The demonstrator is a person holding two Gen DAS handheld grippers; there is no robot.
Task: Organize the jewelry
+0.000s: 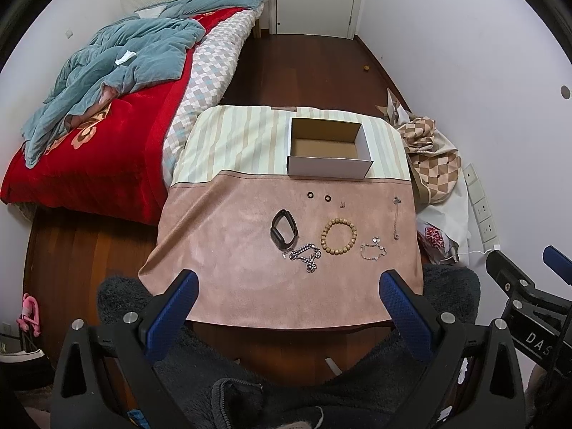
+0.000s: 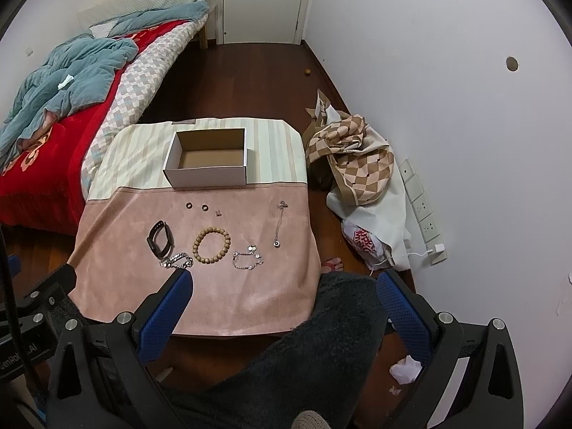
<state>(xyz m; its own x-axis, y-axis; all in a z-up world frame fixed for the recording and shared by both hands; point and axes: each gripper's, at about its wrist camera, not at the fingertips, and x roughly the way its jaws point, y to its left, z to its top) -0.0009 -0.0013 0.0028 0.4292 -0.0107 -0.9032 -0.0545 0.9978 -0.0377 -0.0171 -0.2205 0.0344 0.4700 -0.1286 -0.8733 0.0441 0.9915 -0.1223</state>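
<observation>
An open, empty cardboard box (image 1: 329, 150) (image 2: 211, 164) stands at the back of a pink and striped cloth (image 1: 250, 286) (image 2: 250, 286). On the pink part lie a black band (image 1: 284, 228) (image 2: 159, 238), a wooden bead bracelet (image 1: 339, 236) (image 2: 212, 244), a thick silver chain (image 1: 304, 255) (image 2: 177, 261), a thin silver bracelet (image 1: 373, 250) (image 2: 248, 259), a pendant necklace (image 1: 396, 218) (image 2: 279, 225), two dark rings (image 1: 310, 195) (image 2: 188, 206) and small earrings (image 1: 342, 204) (image 2: 218, 212). My left gripper (image 1: 287, 307) and right gripper (image 2: 284, 307) are open and empty, held back from the cloth's near edge.
A bed with a red blanket and a teal quilt (image 1: 118, 64) (image 2: 71, 71) stands at the left. Bags and checked cloth (image 1: 429, 157) (image 2: 357, 164) lie by the right wall, with a power strip (image 2: 425, 214). A dark fleece garment (image 2: 321, 339) fills the foreground. A white door (image 2: 264, 0) is at the back.
</observation>
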